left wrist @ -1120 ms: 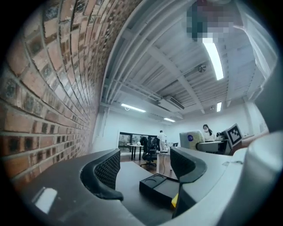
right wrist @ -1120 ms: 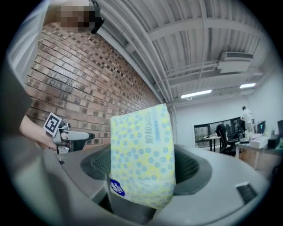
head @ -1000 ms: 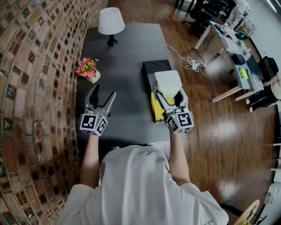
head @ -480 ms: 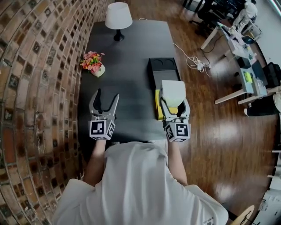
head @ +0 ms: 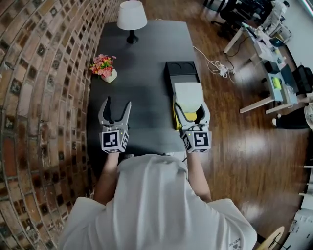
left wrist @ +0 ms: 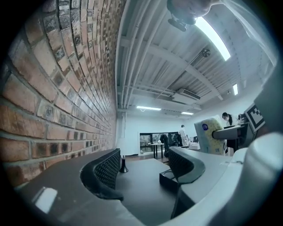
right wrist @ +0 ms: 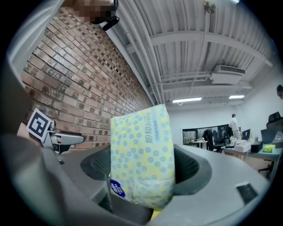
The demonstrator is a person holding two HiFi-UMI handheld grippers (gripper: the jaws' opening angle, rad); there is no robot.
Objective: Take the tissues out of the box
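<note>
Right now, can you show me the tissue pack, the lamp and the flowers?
tissue pack (right wrist: 140, 154), right gripper view, middle of its dotted wrapper.
lamp (head: 132, 14), head view, on its white shade.
flowers (head: 101, 65), head view, on the pink blooms.

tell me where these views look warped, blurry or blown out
Head view: strong fisheye, the brick wall bows into a curve and the wood floor has a soft sheen. Left gripper view: black round border, the ceiling light is blown out, the foreground is blurred. Right gripper view: the tissue pack is fairly sharp, the grey parts nearest the lens are soft.
</note>
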